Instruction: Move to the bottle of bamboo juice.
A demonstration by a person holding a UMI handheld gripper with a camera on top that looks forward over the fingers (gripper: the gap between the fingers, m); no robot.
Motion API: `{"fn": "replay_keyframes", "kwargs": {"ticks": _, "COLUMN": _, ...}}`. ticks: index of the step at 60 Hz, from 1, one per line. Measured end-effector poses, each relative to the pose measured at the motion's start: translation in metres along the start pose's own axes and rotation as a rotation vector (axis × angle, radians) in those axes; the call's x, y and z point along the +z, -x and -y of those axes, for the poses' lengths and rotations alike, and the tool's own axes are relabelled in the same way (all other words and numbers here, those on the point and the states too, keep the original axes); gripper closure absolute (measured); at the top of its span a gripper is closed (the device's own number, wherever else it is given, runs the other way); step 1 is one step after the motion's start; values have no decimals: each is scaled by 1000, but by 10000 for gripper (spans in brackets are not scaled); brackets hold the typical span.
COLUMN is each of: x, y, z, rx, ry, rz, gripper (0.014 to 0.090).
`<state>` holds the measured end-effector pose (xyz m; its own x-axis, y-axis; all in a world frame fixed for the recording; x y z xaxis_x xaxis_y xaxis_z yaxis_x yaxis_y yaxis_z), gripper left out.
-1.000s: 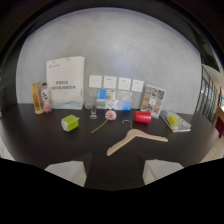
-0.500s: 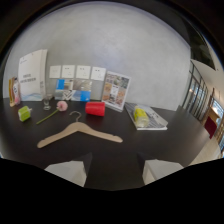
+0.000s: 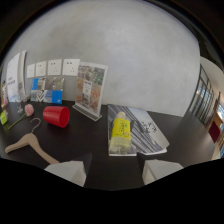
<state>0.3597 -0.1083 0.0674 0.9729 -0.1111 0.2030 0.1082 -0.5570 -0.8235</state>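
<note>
The gripper [image 3: 112,172] holds its two pale fingers [image 3: 70,172] apart over the dark table [image 3: 190,142], with nothing between them. Just ahead of the gap, a little beyond the fingertips, the bottle of bamboo juice [image 3: 120,132] lies on its side: a yellow-green bottle with a yellow cap pointing away from the gripper and a yellow label with dark marks. It rests on a striped magazine [image 3: 145,127] that spreads out ahead and to the right of the fingers.

Ahead and to the left, a red cup [image 3: 56,116] lies on its side with its open mouth toward the bottle. Nearer, beside the left finger, a wooden clothes hanger [image 3: 27,145] lies flat, its metal hook pointing away. Farther left lies a pink flower [image 3: 28,109] on a green stem. Beyond the cup stands a clear acrylic sign holder [image 3: 90,90] with a printed picture sheet, tilted back. Behind it, a row of white cards [image 3: 55,66] hangs on the grey wall [image 3: 135,55], with blue-and-white boxes [image 3: 47,95] beneath them. At the far left a white printed booklet [image 3: 15,75] stands upright.
</note>
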Motion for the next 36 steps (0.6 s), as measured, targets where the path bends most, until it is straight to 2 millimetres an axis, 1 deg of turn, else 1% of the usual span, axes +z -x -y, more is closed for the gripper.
{"fn": "replay_keyframes", "kwargs": {"ticks": 3, "x": 11, "y": -6, "z": 1, "rx": 0, "ry": 4, "rz": 11, "gripper": 195}}
{"fn": "replay_keyframes", "kwargs": {"ticks": 8, "x": 27, "y": -9, "z": 2, "rx": 6, "ry": 13, "rz": 33, "gripper": 193}}
{"fn": "replay_keyframes", "kwargs": {"ticks": 17, "x": 44, "y": -13, "z": 3, "rx": 8, "ry": 24, "rz": 61, "gripper": 189}}
{"fn": "replay_keyframes", "kwargs": {"ticks": 24, "x": 52, "y": -13, "z": 2, "rx": 18, "ry": 30, "rz": 75, "gripper": 191}}
{"fn": "replay_keyframes", "kwargs": {"ticks": 36, "x": 58, "y": -12, "z": -1, "rx": 19, "ry": 44, "rz": 83, "gripper": 194}}
